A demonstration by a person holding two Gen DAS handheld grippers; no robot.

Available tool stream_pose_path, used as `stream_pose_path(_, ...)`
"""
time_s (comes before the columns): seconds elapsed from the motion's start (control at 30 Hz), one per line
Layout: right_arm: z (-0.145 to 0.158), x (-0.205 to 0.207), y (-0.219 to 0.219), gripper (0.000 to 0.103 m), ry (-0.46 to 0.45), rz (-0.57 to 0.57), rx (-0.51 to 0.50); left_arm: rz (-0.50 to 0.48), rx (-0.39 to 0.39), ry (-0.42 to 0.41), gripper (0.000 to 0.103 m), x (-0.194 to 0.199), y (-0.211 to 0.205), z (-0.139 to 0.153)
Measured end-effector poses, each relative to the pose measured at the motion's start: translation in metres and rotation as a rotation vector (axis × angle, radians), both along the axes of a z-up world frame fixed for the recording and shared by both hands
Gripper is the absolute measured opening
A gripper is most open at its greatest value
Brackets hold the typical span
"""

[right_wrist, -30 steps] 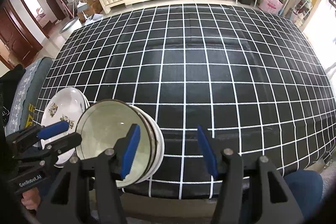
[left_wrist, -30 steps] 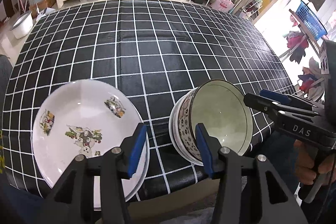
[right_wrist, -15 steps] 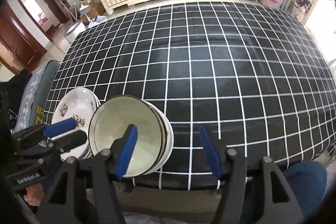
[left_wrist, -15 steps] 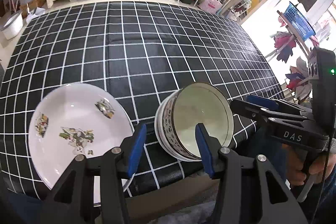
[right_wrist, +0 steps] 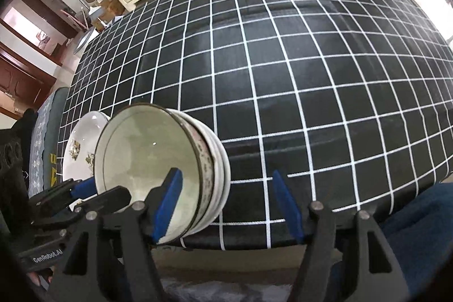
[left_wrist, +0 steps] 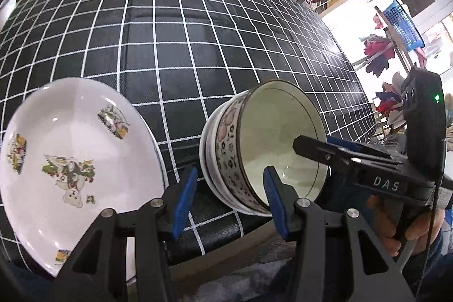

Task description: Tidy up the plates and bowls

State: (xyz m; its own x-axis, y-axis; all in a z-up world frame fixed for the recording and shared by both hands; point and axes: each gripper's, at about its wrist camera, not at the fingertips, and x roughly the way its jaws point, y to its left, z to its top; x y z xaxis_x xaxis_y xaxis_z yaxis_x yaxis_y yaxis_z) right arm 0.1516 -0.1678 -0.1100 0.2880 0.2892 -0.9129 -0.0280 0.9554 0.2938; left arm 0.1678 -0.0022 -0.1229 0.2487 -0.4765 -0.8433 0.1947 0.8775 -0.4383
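Bowls: nested stack of bowls (left_wrist: 263, 149) at the worktop's (left_wrist: 198, 47) near edge, just right of the plates (left_wrist: 70, 160).
Left hand-held gripper (left_wrist: 229, 194): spread, empty, hovering between plates and bowls.
Right hand-held gripper (right_wrist: 226, 203): spread, empty, its left finger in front of the top bowl's rim.
Risk: both piles sit at the near edge; a careless nudge could push them off.
Views: only the left wrist view shows the plate's printed pictures clearly; only the right shows the plates as a stack (right_wrist: 82, 143).
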Motion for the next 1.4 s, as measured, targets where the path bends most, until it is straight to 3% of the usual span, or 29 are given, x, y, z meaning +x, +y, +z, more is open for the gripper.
stream_pose_path(0.47,-0.022,0.008,-0.003,0.070,0.074,-0.009,0.043,-0.032,-0.021,0.053,0.046,0.013,-0.008,-0.016)
stream_pose_path(0.63,-0.028,0.007,-0.008,0.070,0.106,-0.020,0.120,-0.036,-0.007,0.062,0.046,0.014,-0.011,-0.017)
stream_pose_path(0.8,-0.033,0.006,-0.011,0.069,0.152,-0.029,0.192,-0.067,0.066,0.022,0.046,0.010,-0.022,-0.016)
stream_pose_path(0.87,-0.037,0.006,-0.011,0.063,0.171,-0.028,0.252,-0.070,0.096,0.010,0.046,0.009,-0.028,-0.014)
stream_pose_path(1.0,-0.033,0.002,-0.013,0.058,0.154,-0.039,0.253,-0.063,0.128,0.005,0.046,0.009,-0.033,-0.012)
stream_pose_path(1.13,-0.030,-0.002,-0.014,0.057,0.131,-0.059,0.246,-0.059,0.220,-0.041,0.046,0.003,-0.049,-0.006)
stream_pose_path(1.4,-0.026,-0.009,-0.013,0.051,0.101,-0.046,0.246,-0.041,0.223,-0.051,0.045,-0.003,-0.050,-0.002)
